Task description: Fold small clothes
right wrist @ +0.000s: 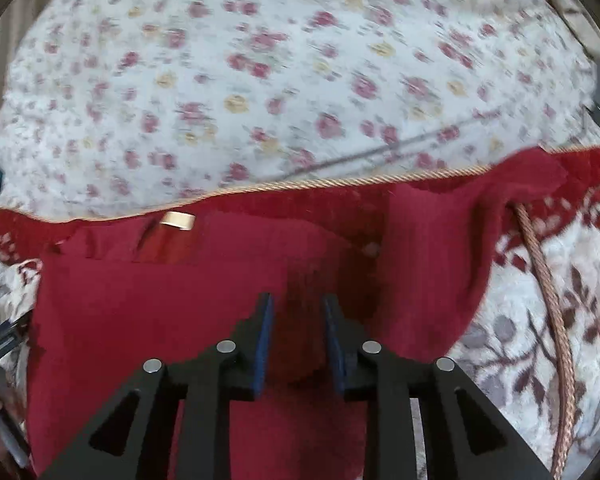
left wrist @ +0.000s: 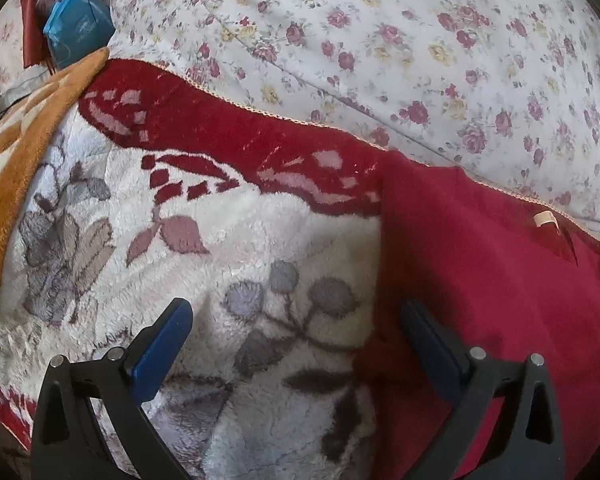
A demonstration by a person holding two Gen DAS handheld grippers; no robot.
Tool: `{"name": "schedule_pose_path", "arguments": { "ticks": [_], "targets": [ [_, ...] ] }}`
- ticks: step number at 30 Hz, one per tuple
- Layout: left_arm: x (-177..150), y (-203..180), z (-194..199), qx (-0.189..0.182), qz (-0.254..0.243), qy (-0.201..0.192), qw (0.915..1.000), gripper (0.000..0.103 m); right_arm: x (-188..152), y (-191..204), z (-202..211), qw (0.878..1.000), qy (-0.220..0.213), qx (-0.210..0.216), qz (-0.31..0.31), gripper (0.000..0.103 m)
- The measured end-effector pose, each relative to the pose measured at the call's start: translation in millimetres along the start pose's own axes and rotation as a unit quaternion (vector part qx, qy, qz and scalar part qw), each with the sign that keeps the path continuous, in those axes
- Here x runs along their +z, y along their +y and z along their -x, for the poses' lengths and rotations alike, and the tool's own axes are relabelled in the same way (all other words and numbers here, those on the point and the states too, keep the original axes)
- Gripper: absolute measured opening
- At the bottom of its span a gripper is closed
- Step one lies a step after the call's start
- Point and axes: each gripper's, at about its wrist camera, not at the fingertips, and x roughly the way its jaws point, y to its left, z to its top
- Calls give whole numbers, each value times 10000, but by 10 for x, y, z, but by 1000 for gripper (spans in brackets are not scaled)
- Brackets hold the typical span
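While the dark red knit garment (right wrist: 204, 312) is lying spread on the plush white blanket with grey and red flowers (left wrist: 236, 232), I am judging the fold as barely begun: the collar with its pale label (right wrist: 177, 220) is showing at the far edge, one side looks turned inward along a straight crease, and the rest is lying in a single loose layer, so most of the folding is left. I am holding the right hand-held gripper (right wrist: 296, 336) low over the middle of the cloth, its blue pads parted only narrowly; a hump of red fabric is sitting between them, but I cannot tell whether they are pressing on it. My left hand-held gripper (left wrist: 296, 344) is spread wide and empty, hovering over the blanket just beside the garment's left edge. I am working on a bed, with a white quilt printed with small pink and yellow roses (left wrist: 380, 40) bunched behind, an orange patterned cloth (left wrist: 24, 152) at the left, a blue bag (left wrist: 78, 28) beyond it, and a braided copper-coloured cord (right wrist: 548, 300) trailing at the right.
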Motion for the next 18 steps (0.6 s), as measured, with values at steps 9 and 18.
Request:
{"name": "schedule_pose_path", "arguments": {
  "ticks": [9, 18],
  "targets": [
    [11, -15, 153, -152, 45, -232, 9996, 103, -53, 47, -348, 9989, 453, 150, 43, 39],
    [-55, -227, 391, -508, -277, -578, 9966, 103, -19, -849, 15, 9940, 144, -363, -1025, 62]
  ]
}}
